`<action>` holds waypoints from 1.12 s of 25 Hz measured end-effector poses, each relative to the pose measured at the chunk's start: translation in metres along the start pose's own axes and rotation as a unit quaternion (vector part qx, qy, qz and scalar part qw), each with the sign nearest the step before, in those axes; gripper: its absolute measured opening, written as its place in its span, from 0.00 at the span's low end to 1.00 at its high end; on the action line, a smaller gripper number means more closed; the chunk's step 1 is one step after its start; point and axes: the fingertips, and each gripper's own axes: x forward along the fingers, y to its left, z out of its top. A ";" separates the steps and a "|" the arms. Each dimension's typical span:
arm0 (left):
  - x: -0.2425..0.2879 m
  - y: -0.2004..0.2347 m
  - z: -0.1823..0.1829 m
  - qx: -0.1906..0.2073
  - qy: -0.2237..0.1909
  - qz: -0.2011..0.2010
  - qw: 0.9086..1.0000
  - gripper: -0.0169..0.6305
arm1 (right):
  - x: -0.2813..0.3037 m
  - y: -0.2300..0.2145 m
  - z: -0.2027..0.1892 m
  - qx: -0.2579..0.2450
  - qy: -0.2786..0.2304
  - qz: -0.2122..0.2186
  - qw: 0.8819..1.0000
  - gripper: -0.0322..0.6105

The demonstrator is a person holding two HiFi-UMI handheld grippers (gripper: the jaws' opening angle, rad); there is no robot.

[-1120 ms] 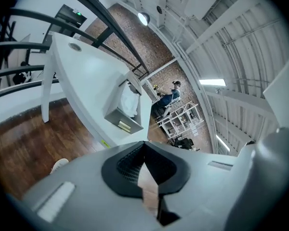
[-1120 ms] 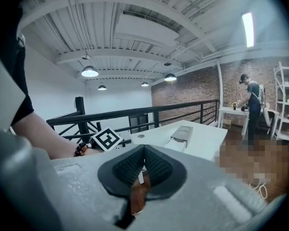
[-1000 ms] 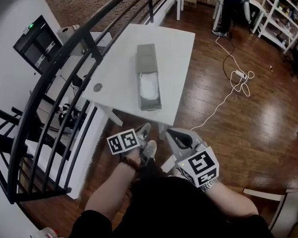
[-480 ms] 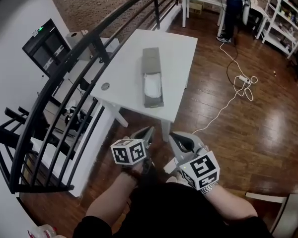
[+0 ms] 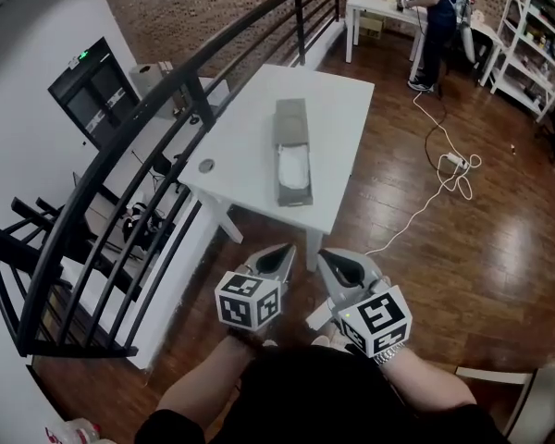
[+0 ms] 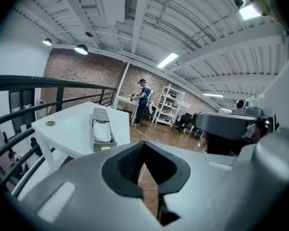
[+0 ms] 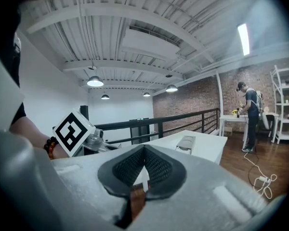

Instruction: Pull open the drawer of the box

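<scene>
You've stepped back, so the long grey box (image 5: 291, 121), drawer (image 5: 294, 176) already out, sits further ahead of your left gripper (image 5: 279, 255) and right gripper (image 5: 329, 260), both pressed together, empty. Job looks done.

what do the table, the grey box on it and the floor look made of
Table: smooth matte white top, likely painted or laminated board. Box: dull grey, flat even faces, plastic or painted metal; cannot tell which. Floor: brown wood planks, visible seams, glossy from light reflections.
</scene>
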 end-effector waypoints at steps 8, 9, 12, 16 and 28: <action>-0.020 -0.015 0.012 0.081 0.000 -0.028 0.996 0.04 | 0.004 0.011 0.010 0.006 -0.009 -0.024 1.000 0.04; -0.024 -0.015 0.012 0.087 0.001 -0.031 0.996 0.04 | 0.005 0.014 0.011 0.007 -0.010 -0.027 1.000 0.04; -0.035 -0.015 0.011 0.101 0.002 -0.037 0.994 0.04 | 0.008 0.024 0.012 0.010 -0.010 -0.031 0.999 0.04; -0.045 -0.018 0.012 0.111 -0.003 -0.042 0.993 0.04 | 0.008 0.035 0.013 0.006 -0.009 -0.034 0.999 0.04; -0.057 -0.016 0.017 0.112 -0.015 -0.050 0.992 0.04 | 0.006 0.047 0.019 -0.001 -0.011 -0.047 0.999 0.04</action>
